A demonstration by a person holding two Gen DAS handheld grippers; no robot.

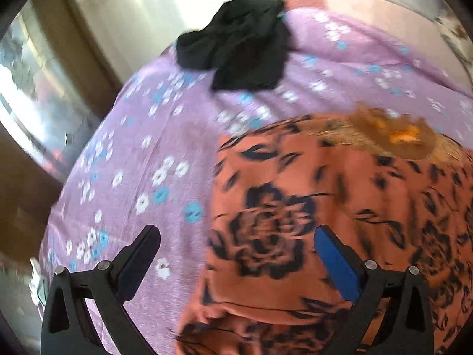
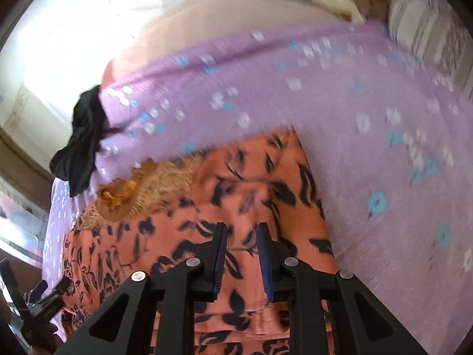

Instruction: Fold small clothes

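An orange garment with a black flower print (image 1: 310,195) (image 2: 242,177) lies spread on the purple flowered bedsheet (image 1: 133,153) (image 2: 369,112). A brown lace patch (image 1: 393,136) (image 2: 118,198) sits at its far end. My left gripper (image 1: 236,230) hangs wide open above the garment's left edge, with one finger over the sheet, one over the cloth and nothing between them. My right gripper (image 2: 242,226) stands over the middle of the garment, its jaws close together, and a ridge of orange cloth fills the narrow gap. The left gripper (image 2: 44,295) also shows at the lower left of the right wrist view.
A crumpled black garment (image 1: 236,47) (image 2: 82,148) lies near the far edge of the bed. A striped pillow (image 2: 428,29) rests at the far right. Past the left side of the bed are a window and a brown frame (image 1: 59,68).
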